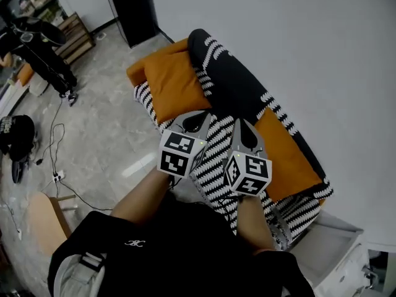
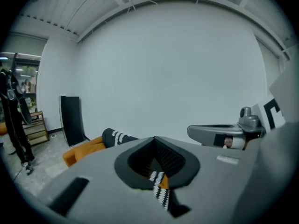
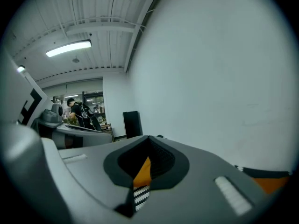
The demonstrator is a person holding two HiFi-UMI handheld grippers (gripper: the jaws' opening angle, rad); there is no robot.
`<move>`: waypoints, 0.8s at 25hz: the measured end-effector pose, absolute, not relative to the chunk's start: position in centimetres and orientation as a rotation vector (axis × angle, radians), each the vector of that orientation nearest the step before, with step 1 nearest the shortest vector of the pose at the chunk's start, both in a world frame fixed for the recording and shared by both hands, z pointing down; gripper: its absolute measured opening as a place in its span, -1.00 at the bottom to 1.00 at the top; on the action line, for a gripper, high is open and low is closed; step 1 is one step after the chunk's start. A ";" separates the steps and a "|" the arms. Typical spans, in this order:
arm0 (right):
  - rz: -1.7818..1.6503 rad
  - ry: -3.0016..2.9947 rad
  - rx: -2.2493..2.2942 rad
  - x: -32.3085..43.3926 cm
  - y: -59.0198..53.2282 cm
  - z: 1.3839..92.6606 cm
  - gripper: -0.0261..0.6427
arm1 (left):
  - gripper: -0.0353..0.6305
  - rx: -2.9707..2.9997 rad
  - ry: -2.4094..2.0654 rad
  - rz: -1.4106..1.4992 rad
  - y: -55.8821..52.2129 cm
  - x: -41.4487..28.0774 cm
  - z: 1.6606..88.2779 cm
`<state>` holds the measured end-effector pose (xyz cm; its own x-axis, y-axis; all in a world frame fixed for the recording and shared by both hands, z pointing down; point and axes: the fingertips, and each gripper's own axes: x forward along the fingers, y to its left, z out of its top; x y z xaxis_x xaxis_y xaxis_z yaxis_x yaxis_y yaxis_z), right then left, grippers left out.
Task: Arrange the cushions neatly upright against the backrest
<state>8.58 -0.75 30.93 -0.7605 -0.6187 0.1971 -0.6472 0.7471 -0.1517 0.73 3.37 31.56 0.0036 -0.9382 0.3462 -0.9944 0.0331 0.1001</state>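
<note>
While poised side by side just in front of the black backrest, gripping nothing, with left claw and right claw both pressed fully shut. Lying flat by the backrest's left end, ahead and left of the left claw and nearer to it: one orange cushion. Slumped low along the backrest's right stretch, long axis parallel to it, nearer the right claw: a second orange cushion. Hidden under marker cubes and forearms: much of the striped seat before the backrest. Unclear whether the orange shape past the backrest's left end is cushion or armrest.
</note>
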 end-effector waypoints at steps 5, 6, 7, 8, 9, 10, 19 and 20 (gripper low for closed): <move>0.289 -2.807 0.933 -0.5 2.2 31.5 -0.90 | -0.87 1.908 -2.044 0.206 6.7 -8.0 31.9; 0.292 -2.808 0.922 -2.4 2.7 31.6 -0.90 | -0.87 1.900 -2.048 0.202 7.3 -9.9 32.0; 0.294 -2.807 0.911 -4.3 3.3 31.6 -0.90 | -0.87 1.892 -2.049 0.195 8.0 -11.7 32.1; 0.295 -2.806 0.898 -6.3 4.0 31.7 -0.90 | -0.87 1.885 -2.049 0.187 8.7 -13.6 32.2; 0.295 -2.806 0.884 -8.3 4.6 31.9 -0.90 | -0.87 1.879 -2.052 0.176 9.4 -15.5 32.2; 0.295 -2.807 0.870 -10.3 5.2 31.9 -0.90 | -0.87 1.873 -2.058 0.161 10.2 -17.5 32.2; 0.295 -2.798 0.804 -22.6 9.2 32.6 -0.90 | -0.87 1.791 -2.065 0.088 15.2 -30.9 33.7; 0.302 -2.790 0.811 -23.3 9.3 33.0 -0.90 | -0.87 1.790 -2.065 0.095 15.7 -31.8 33.8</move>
